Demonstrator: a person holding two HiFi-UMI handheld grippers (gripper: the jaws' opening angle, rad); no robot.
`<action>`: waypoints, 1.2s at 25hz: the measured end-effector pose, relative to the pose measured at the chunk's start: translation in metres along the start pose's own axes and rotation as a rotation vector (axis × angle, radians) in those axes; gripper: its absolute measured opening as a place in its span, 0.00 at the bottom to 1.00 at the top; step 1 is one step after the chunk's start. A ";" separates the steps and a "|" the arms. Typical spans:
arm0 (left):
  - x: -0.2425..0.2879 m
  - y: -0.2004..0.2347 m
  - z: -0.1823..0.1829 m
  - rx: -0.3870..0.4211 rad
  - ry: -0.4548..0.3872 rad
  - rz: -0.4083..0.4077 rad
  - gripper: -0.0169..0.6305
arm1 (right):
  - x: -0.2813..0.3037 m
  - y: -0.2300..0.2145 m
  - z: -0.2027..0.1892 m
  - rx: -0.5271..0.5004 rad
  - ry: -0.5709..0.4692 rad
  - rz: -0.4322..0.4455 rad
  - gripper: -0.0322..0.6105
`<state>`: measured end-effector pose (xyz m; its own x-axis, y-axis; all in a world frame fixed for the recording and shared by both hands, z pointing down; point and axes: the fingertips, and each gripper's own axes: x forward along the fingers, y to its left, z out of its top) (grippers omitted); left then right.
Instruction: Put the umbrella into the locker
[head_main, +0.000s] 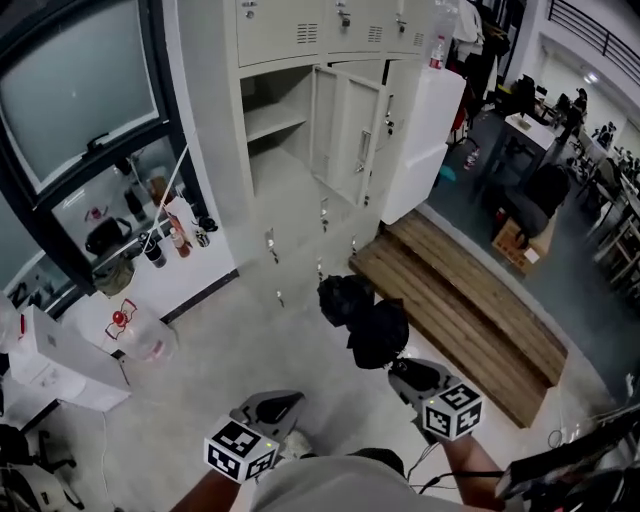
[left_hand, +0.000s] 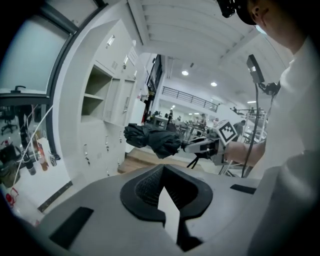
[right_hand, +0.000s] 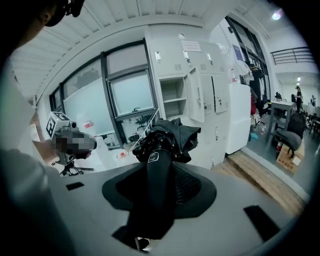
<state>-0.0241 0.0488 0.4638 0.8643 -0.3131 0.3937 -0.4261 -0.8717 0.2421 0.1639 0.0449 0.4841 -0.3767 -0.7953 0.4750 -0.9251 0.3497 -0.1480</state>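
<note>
A folded black umbrella (head_main: 365, 318) sticks out ahead of my right gripper (head_main: 400, 368), which is shut on its handle. In the right gripper view the handle (right_hand: 156, 175) lies between the jaws and the bunched canopy (right_hand: 172, 136) points toward the lockers. The cream locker (head_main: 275, 120) stands ahead with one compartment open, its door (head_main: 345, 130) swung to the right and a shelf inside. My left gripper (head_main: 280, 403) hangs low at the left, shut with nothing in it. The left gripper view shows the umbrella (left_hand: 152, 140) held out level by the right gripper (left_hand: 200, 146).
A wooden platform (head_main: 470, 320) lies on the floor right of the lockers, beside a white cabinet (head_main: 425, 140). Bottles (head_main: 165, 235) stand on the window ledge at left, above a water jug (head_main: 140, 335) and a white box (head_main: 60, 365). Desks and chairs (head_main: 530, 200) fill the far right.
</note>
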 end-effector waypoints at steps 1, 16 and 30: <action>-0.004 0.016 0.002 -0.002 -0.001 0.006 0.04 | 0.016 0.000 0.010 0.003 -0.004 0.000 0.29; -0.004 0.175 0.047 -0.095 -0.058 0.130 0.04 | 0.223 -0.056 0.152 -0.072 -0.032 0.035 0.29; 0.044 0.302 0.138 -0.149 -0.096 0.290 0.04 | 0.417 -0.132 0.287 -0.157 -0.032 0.116 0.29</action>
<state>-0.0782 -0.2803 0.4319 0.7198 -0.5801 0.3814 -0.6860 -0.6787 0.2624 0.1154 -0.4749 0.4529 -0.4839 -0.7595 0.4348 -0.8574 0.5110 -0.0617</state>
